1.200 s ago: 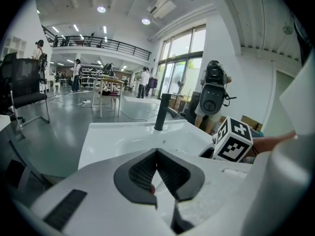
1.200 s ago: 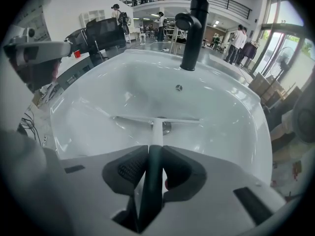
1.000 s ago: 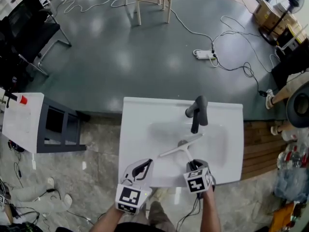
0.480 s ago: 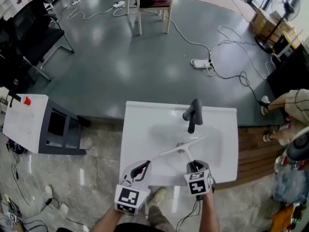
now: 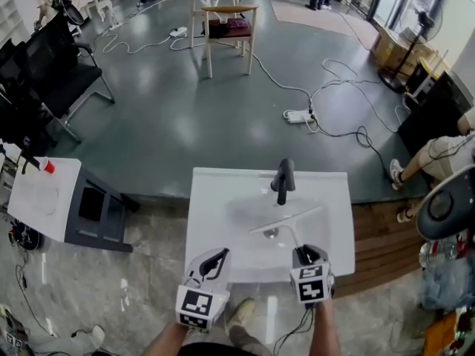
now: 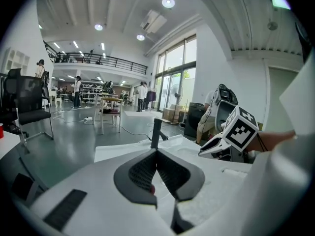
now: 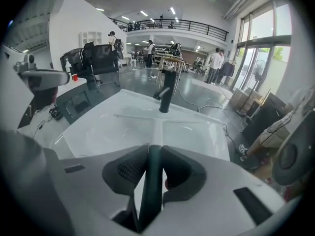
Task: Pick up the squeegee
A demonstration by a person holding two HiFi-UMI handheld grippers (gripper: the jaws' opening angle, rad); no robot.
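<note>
The white sink [image 5: 209,212] is the largest thing here, and everything else sits in relation to it. The squeegee [image 5: 286,222] hangs over the sink's basin with its long blade lying crosswise and its dark handle running back toward the sink's near edge. In the right gripper view the squeegee [image 7: 154,128] seems to float clear of the basin floor, so it is probably carried rather than resting.

The right gripper [image 5: 303,252] is above the sink's near edge and tips steeply down. Its jaws are clenched on the handle from both sides, with the handle running straight along the cleft of the right gripper [image 7: 153,157]. Gripping the handle's end keeps the blade out in front and level, which probably stops the squeegee swinging.

The left gripper [image 5: 216,258] waits above the sink's near left corner, its jaws pressed together at the tips with nothing between them. In its own view the left gripper [image 6: 157,154] points across the sink, apart from the squeegee. One hand seems enough for so light a tool.

The black faucet [image 5: 282,181] stands at the sink's far side, beyond the blade and not touching it.
</note>
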